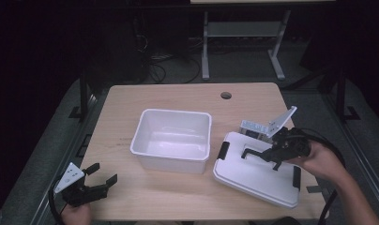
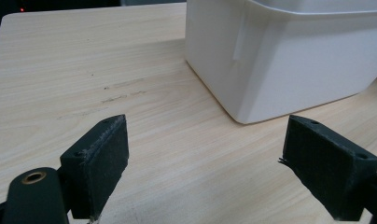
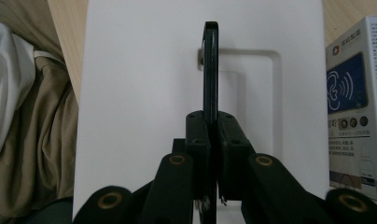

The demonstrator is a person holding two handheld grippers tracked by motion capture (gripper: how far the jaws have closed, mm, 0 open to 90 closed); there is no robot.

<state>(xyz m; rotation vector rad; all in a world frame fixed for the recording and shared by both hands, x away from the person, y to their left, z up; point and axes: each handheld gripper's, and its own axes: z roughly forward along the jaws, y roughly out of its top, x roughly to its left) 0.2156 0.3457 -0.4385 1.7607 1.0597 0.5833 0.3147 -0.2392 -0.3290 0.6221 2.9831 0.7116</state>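
— Where does the right gripper [image 1: 259, 155] sit?
— In the high view it is over the white lid [image 1: 253, 174] lying flat on the counter [image 1: 131, 101], just right of the white bin [image 1: 171, 138]. Its own view shows more: the jaws are pinched tight on the lid's black handle [image 3: 210, 70], which stands up on edge between them.
— And the small box?
— The small printed box [image 1: 254, 127] rests beyond the lid in the high view; the right gripper view shows its blue label [image 3: 346, 86] touching the lid's edge.
— The left gripper [image 1: 102, 175]?
— Low at the counter's near left corner, jaws spread wide on nothing. Its view shows bare wood between the pads [image 2: 102, 158], with the bin's corner [image 2: 252, 70] ahead.
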